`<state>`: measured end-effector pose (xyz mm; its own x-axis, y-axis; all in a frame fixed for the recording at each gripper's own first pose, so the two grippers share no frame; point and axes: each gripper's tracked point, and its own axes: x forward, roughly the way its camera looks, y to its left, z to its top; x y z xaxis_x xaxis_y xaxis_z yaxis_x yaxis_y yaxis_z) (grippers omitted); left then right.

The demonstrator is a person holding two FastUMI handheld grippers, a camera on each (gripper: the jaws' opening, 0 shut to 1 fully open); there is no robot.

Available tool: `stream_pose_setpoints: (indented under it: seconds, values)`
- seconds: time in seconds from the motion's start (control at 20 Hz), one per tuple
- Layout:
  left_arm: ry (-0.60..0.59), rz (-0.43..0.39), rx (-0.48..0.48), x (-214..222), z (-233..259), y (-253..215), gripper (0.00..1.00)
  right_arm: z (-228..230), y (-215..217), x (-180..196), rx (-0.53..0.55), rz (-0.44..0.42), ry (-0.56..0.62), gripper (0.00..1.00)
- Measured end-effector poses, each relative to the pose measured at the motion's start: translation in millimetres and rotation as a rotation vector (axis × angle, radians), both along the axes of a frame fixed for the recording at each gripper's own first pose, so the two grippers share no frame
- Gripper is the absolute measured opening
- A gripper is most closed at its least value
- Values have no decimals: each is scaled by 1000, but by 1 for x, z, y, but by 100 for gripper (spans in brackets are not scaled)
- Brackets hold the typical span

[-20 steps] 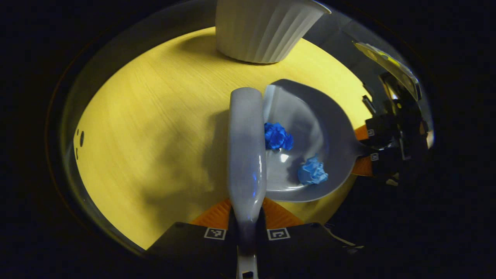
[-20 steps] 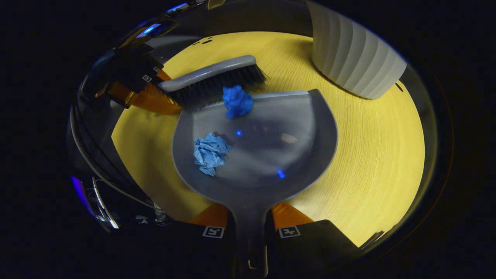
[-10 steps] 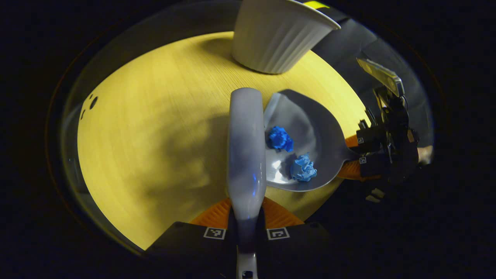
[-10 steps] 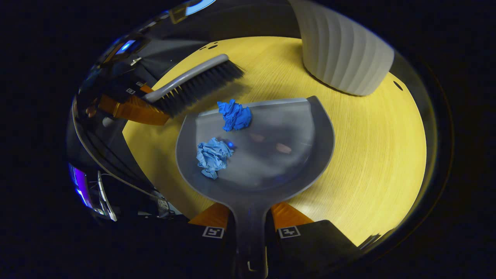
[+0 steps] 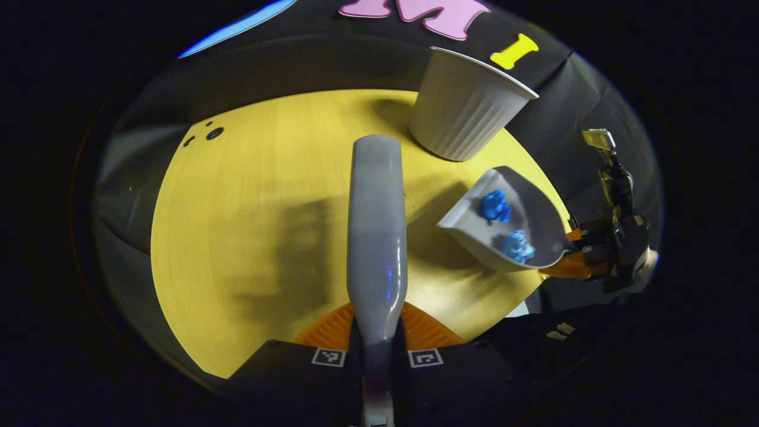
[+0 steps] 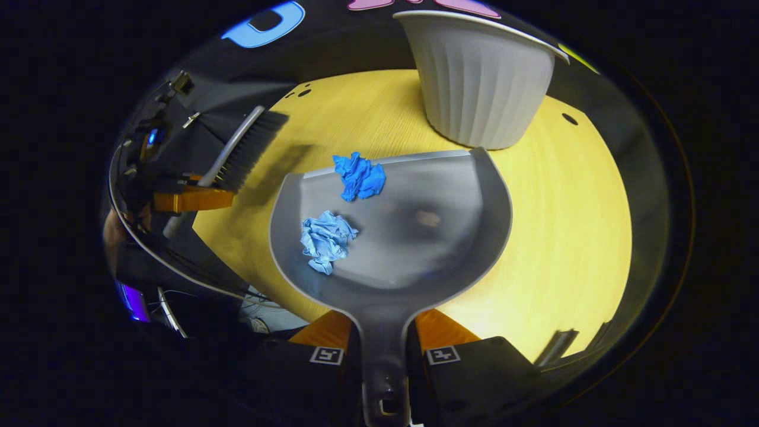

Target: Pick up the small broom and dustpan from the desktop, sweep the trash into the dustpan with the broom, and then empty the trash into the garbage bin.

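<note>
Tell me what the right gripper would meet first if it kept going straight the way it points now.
Probably the white bin. The right gripper holds the dustpan by its handle, and the pan's front edge points at the bin's ribbed wall. Depth is hard to judge, so the gap is unclear.

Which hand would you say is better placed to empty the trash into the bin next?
The right: its tongs hold the dustpan with both paper balls inside, lifted just before the bin. The left tongs hold the broom.

Grey dustpan (image 6: 415,237) — blue paper wads (image 6: 359,176)
</note>
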<state>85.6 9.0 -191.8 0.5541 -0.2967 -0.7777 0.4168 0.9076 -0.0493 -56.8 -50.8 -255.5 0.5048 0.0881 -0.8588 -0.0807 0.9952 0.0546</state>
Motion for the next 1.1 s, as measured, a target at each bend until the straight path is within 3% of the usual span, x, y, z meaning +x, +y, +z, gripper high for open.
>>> stream_pose_setpoints:
  seconds: [0.15, 0.35, 0.45, 0.75, 0.9, 1.1]
  values:
    - [-2, 52, -17, 3, -51, 54, 24, 24, -6, -1, -6, -42, -33, 36]
    - [17, 114, -70, 2, -71, 105, 25, 64, -17, -11, 38, -80, -86, 35]
    - [12, 129, -99, -5, -69, 100, 28, 78, -23, -10, 45, -85, -84, 35]
    - [-27, 151, -127, -20, -65, 100, 24, 116, -28, 4, -4, -118, -128, 36]
    - [-30, 130, -149, -21, -62, 109, 28, 145, -48, 35, -34, -146, -171, 35]
    - [-63, 126, -144, -24, -52, 108, 24, 164, -86, 86, -157, -180, -220, 35]
